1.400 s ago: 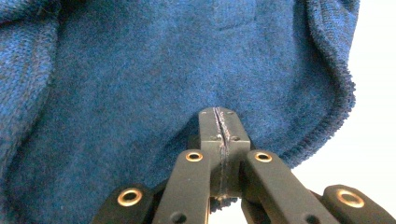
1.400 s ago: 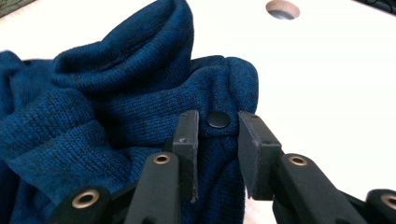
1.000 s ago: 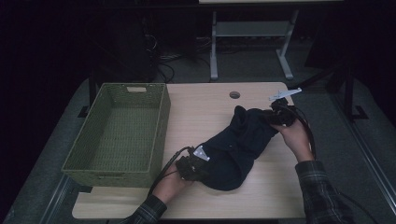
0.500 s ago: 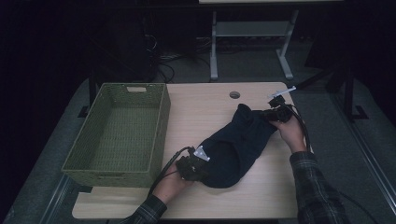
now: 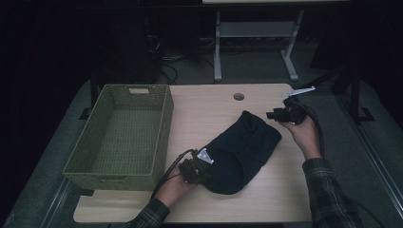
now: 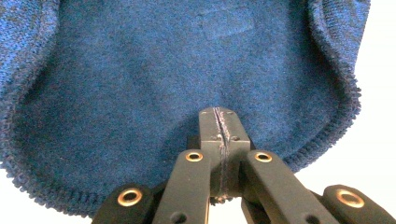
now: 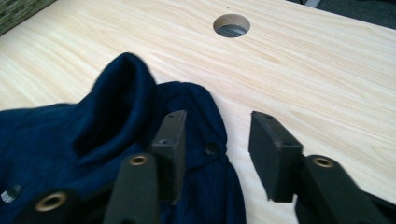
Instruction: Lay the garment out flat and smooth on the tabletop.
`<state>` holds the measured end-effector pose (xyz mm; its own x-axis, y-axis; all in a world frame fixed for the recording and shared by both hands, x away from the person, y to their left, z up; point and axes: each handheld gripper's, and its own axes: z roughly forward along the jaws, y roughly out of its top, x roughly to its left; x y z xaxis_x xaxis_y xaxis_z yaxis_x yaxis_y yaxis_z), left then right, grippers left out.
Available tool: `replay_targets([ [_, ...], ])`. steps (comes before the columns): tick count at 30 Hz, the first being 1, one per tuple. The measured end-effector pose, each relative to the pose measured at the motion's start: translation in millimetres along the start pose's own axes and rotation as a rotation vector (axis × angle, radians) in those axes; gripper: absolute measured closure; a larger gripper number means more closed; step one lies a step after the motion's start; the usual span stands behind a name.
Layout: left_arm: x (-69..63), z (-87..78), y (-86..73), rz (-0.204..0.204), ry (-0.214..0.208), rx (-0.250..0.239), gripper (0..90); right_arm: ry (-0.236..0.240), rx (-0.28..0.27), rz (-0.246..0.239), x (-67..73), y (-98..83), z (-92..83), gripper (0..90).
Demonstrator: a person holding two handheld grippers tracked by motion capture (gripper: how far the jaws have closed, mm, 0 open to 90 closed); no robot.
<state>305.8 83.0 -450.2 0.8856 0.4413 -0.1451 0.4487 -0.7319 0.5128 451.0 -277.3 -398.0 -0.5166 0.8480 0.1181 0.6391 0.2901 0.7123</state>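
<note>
Beside the green basket (image 5: 119, 137), on its right, a dark blue knitted garment (image 5: 242, 149) lies bunched on the wooden table (image 5: 204, 109). The left gripper (image 5: 202, 172) sits at the garment's near end, close to the basket's near right corner. Its jaws are pressed together on the ribbed hem, with a thin line of knit pinched between the pads (image 6: 219, 135). The right gripper (image 5: 278, 114) is at the garment's far end, well away from the basket. Its jaws have just been opening and now stand apart. One pad rests against a fold of cloth, the other is over bare wood, and nothing is clamped between them.

Judged step: regrasping the far end so the garment can be lifted or folded toward the basket. To do it well, the left clamp should hold steady as an anchor. The right jaws should straddle the raised fold (image 7: 126, 88), not just brush its edge. They should close on a full thickness of knit before any pull, and the lift should be even, since loose knit stretches and slips.

Hard to make out:
- Dim lighting in the high view makes the garment read as a dark lump, so sleeves, collar and type cannot be told.
- The garment's underside is hidden.
- A small white slip (image 5: 298, 90) lies beyond the right gripper, and what it is stays unclear.
</note>
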Motion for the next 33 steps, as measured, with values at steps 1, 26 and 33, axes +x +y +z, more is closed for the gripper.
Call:
replay_targets([
  [1, 0.0, 0.0, 0.0, 0.001, 0.000, 0.000, 89.8, 0.001, -0.011, -0.003, 3.5, -2.0, -6.8, 62.7],
  [26, 0.4, 0.5, 0.8, -0.005, 0.004, 0.000, 89.8, 0.161, 0.024, -0.053, 58.4, -50.8, -40.6, 89.9],
  [33, -1.4, 0.5, 1.9, -0.003, 0.003, 0.016, 89.6, 0.204, 0.043, -0.104, 90.1, -70.0, -39.1, 89.9],
])
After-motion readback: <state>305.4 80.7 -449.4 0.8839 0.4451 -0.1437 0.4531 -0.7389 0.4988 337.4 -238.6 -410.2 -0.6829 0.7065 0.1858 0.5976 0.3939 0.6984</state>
